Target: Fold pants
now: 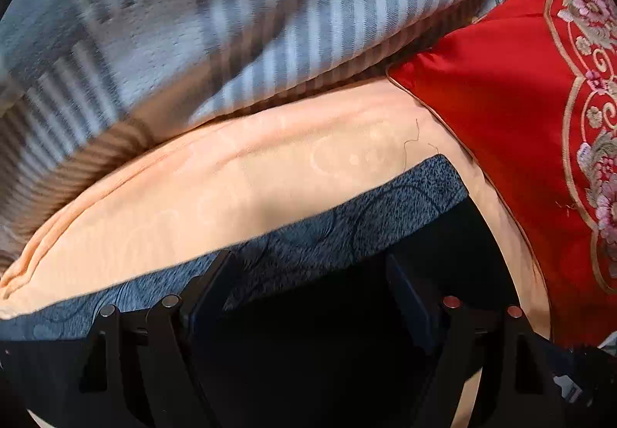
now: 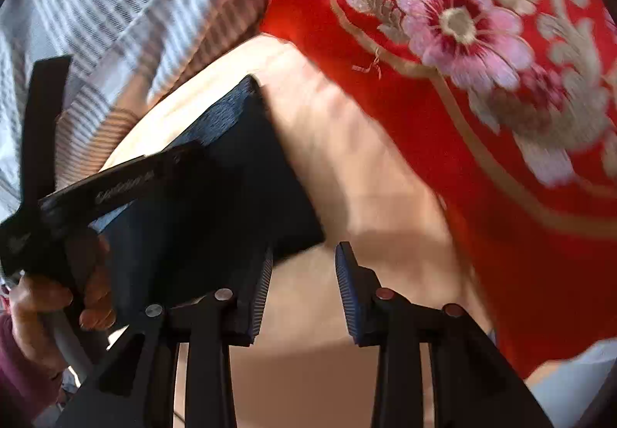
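The pants [image 1: 347, 273] are dark, nearly black, with a blue-grey fleecy inner side showing along the far edge [image 1: 347, 219]. They lie folded on a peach blanket [image 1: 231, 188]. My left gripper [image 1: 312, 273] is open, its fingers spread over the dark cloth, nothing between them. In the right wrist view the folded pants [image 2: 216, 204] lie left of centre, with the left gripper body and a hand [image 2: 58, 296] over them. My right gripper [image 2: 304, 266] is open and empty, at the pants' near right corner, above the peach blanket [image 2: 366, 165].
A red embroidered cushion [image 1: 501, 119] lies to the right; it also fills the upper right of the right wrist view [image 2: 462, 42]. A grey-and-white striped quilt [image 1: 231, 11] is bunched behind the blanket, and shows in the right wrist view [image 2: 96, 3].
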The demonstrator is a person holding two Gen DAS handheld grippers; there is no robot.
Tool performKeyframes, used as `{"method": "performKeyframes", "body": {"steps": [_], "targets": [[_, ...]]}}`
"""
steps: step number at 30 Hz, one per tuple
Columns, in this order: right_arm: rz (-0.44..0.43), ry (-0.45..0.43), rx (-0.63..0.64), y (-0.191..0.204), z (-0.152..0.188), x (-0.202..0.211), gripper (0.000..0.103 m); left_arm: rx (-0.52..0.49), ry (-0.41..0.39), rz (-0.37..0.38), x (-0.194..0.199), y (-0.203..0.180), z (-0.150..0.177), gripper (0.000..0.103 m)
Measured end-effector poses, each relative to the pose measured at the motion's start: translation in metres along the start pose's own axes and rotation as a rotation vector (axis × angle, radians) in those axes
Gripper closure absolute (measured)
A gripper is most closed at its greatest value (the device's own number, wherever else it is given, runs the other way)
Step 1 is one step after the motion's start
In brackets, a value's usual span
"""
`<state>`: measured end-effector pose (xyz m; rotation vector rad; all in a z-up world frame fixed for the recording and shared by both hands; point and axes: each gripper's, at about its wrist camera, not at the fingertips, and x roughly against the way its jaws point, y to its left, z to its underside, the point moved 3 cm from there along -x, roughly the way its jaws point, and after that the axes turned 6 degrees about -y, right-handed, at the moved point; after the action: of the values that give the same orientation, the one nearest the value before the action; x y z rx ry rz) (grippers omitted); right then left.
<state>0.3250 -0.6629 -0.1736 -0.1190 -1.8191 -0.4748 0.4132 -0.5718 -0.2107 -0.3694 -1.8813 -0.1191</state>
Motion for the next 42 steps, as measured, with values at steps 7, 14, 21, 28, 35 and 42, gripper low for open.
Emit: {"method": "performKeyframes", "body": {"steps": [7, 14, 21, 28, 35, 42], "targets": [[-0.004, 0.002, -0.037, 0.003, 0.019, 0.013, 0.051, 0.051, 0.005, -0.062, 0.04, 0.08, 0.046, 0.023], [-0.01, 0.016, 0.038, 0.053, 0.043, 0.008, 0.051, 0.157, 0.007, -0.166, 0.071, 0.195, 0.1, 0.023], [-0.138, 0.013, 0.155, 0.172, 0.059, -0.014, 0.051, 0.292, 0.009, -0.283, 0.089, 0.31, 0.147, 0.023], [-0.217, 0.052, 0.273, 0.308, 0.071, -0.073, 0.051, 0.342, -0.025, -0.413, 0.098, 0.431, 0.184, 0.023], [-0.152, 0.056, 0.395, 0.383, 0.083, -0.135, 0.052, 0.409, -0.039, -0.417, 0.085, 0.511, 0.211, 0.017], [-0.056, 0.023, 0.473, 0.399, 0.077, -0.146, 0.051, 0.492, -0.062, -0.427, 0.076, 0.563, 0.206, 0.017]]}}
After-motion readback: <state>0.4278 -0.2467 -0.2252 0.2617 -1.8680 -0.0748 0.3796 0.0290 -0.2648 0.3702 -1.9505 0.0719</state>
